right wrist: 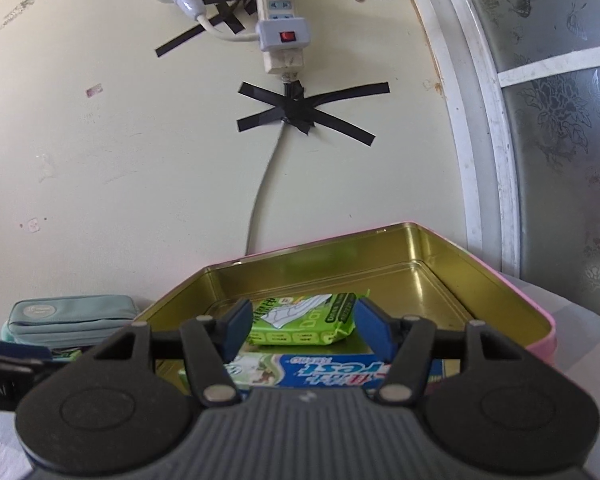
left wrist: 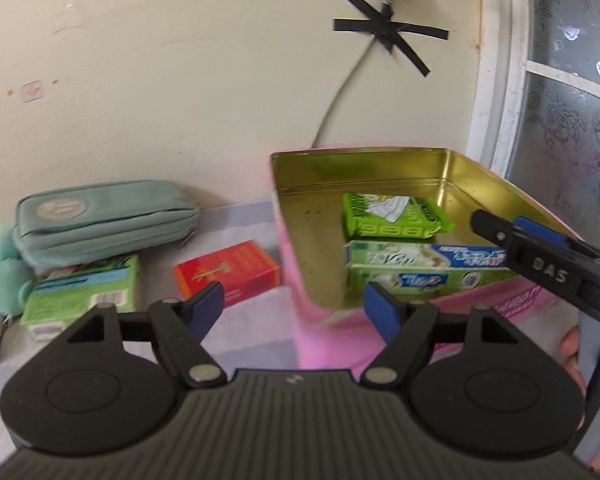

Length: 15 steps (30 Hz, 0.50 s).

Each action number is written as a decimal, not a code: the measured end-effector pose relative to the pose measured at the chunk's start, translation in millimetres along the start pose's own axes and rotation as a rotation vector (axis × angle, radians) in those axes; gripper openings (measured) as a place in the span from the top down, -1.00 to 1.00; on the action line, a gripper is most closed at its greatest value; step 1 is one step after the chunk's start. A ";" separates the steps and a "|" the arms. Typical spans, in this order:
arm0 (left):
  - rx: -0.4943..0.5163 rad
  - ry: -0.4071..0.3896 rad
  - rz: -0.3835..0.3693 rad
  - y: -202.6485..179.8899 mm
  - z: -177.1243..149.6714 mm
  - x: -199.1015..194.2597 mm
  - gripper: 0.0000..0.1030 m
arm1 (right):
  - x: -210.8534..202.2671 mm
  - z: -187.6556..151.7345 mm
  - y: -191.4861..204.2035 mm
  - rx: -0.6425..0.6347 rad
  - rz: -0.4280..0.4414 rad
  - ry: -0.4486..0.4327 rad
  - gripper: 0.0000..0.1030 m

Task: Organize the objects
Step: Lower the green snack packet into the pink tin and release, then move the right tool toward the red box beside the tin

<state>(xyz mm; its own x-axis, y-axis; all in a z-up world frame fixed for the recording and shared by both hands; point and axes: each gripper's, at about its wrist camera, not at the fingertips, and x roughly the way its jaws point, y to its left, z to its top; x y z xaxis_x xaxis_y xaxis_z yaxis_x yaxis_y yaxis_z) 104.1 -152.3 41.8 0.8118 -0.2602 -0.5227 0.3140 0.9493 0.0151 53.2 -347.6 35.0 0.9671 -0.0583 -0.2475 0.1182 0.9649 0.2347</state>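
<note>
Tin half filled, both grippers empty

Toothpaste box (left wrist: 424, 270) is seen lying flat inside the gold-lined tin (left wrist: 300, 216), along its near wall, and a green wipes pack (left wrist: 392, 220) is lodged just behind it, further in. Nothing is held. Left gripper (left wrist: 296, 310) is poised over the tin's near left corner with its blue pads (left wrist: 208, 308) spread apart and only cloth and tin rim showing between them. Right gripper (right wrist: 300, 330) is hung above the toothpaste box (right wrist: 332, 372), fingers parted too, the wipes pack (right wrist: 304, 322) framed in the gap but untouched.

A placing step is judged to be finished and the next pick to be in hand. Outside the tin, on the table to its left, three things are left waiting: a red box (left wrist: 226, 274) just beside the tin wall, a green carton (left wrist: 82, 294) further left, and a teal pouch (left wrist: 108, 220) against the wall behind them.

Red box is reckoned the likely next call, being nearest the left gripper. A swing left and down would be needed, the pads brought over the box's narrow sides before being closed. Room is plainly left on the tin's bare left half.
</note>
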 end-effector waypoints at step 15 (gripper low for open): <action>-0.044 0.052 0.133 55.5 -41.8 -8.4 -0.63 | -51.2 -28.5 32.5 0.014 0.072 0.049 -0.24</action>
<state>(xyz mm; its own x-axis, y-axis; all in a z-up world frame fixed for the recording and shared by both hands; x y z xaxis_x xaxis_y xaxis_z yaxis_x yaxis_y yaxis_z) 94.2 -90.1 11.4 0.8176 -0.1233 -0.5624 0.1826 0.9819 0.0502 1.1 -305.9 28.5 0.9610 0.0245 -0.2754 0.0518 0.9625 0.2663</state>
